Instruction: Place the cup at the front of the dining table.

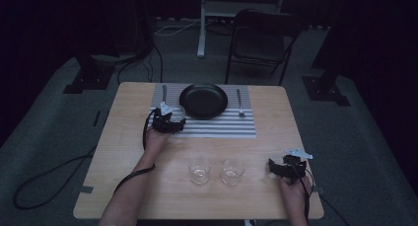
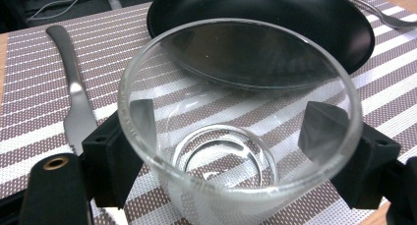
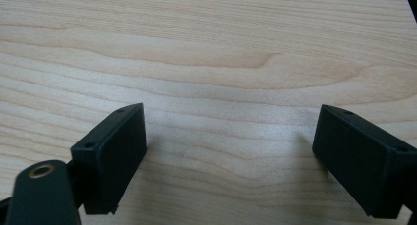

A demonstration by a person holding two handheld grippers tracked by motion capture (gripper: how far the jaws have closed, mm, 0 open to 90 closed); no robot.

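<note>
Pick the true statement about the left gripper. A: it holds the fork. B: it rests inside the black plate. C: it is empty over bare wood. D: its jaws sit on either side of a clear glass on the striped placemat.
D: in the left gripper view the clear glass stands between the left gripper jaws on the striped placemat, beside the black plate.

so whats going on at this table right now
A person is setting a place at a wooden table. The left gripper is shut on a clear drinking glass over the striped placemat, between the knife and the black plate. A fork lies on the plate's other side. The right gripper is open over bare wood near the table's right edge. Two more glasses stand side by side on the near part of the table.
</note>
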